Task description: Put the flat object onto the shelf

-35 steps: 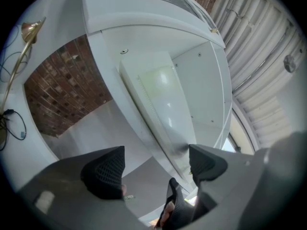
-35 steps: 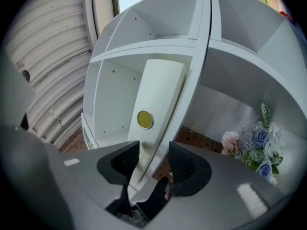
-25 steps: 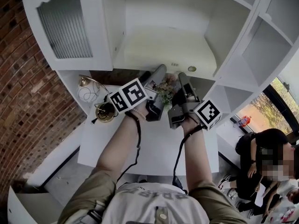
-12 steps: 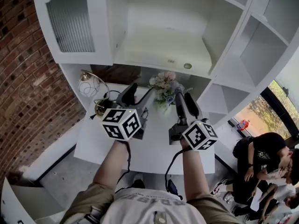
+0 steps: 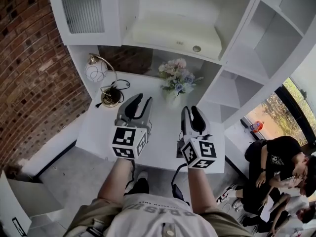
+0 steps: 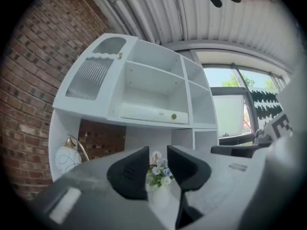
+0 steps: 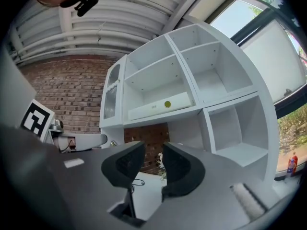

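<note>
The flat object, a long white box (image 5: 173,33) with a round gold spot, lies on the white cabinet's middle shelf (image 5: 217,48). It also shows in the left gripper view as the white box (image 6: 153,113) and in the right gripper view as the white box (image 7: 160,105). My left gripper (image 5: 139,99) and right gripper (image 5: 191,109) hover side by side over the white table (image 5: 101,130), well short of the shelf. Both pairs of jaws have just been closing and stand a narrow gap apart with nothing between them, as seen on the left gripper (image 6: 157,152) and the right gripper (image 7: 153,147).
A vase of pale flowers (image 5: 176,79) stands on the table just beyond the grippers. A globe lamp (image 5: 98,72) with a brass foot stands at the back left. A brick wall (image 5: 29,68) runs along the left. A seated person (image 5: 276,167) is at the lower right.
Both grippers have drawn back from the shelf toward me and sunk lower, each rolling so its marker cube faces up. The left jaws have narrowed a lot, the right a little. The box stays on the shelf.
</note>
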Demonstrator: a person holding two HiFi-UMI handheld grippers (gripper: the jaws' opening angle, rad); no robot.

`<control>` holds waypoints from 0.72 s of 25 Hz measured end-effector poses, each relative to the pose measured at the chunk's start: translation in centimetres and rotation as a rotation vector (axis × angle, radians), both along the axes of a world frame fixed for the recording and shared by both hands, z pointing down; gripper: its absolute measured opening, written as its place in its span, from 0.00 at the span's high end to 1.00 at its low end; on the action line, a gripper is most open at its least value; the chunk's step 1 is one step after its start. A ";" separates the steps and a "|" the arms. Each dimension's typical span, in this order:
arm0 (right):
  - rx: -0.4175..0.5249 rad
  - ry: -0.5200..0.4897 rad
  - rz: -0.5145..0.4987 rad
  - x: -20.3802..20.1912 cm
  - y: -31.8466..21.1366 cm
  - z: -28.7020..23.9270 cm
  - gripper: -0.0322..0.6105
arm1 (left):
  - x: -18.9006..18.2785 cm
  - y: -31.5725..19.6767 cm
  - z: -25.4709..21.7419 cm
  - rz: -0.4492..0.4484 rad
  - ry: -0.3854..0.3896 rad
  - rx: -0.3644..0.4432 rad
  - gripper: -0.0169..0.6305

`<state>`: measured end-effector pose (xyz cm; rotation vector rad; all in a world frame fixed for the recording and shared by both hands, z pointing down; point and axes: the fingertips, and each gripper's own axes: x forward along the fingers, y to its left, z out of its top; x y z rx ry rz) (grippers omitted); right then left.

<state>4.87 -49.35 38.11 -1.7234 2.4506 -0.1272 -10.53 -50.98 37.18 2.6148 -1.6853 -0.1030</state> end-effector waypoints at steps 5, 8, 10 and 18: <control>0.020 0.034 0.021 0.8 2.8 0.5 0.88 | 0.2 3.2 0.5 -0.037 -0.035 0.026 0.85; 0.031 0.038 0.026 1.1 4.1 0.3 0.93 | 0.1 4.8 0.4 -0.061 -0.051 0.045 0.96; 0.039 0.040 0.025 1.3 4.8 0.0 0.94 | 0.3 5.7 0.1 -0.068 -0.058 0.054 0.96; 0.077 0.035 0.010 0.6 6.2 -1.5 0.94 | -0.6 7.2 -1.3 -0.083 -0.083 0.087 0.96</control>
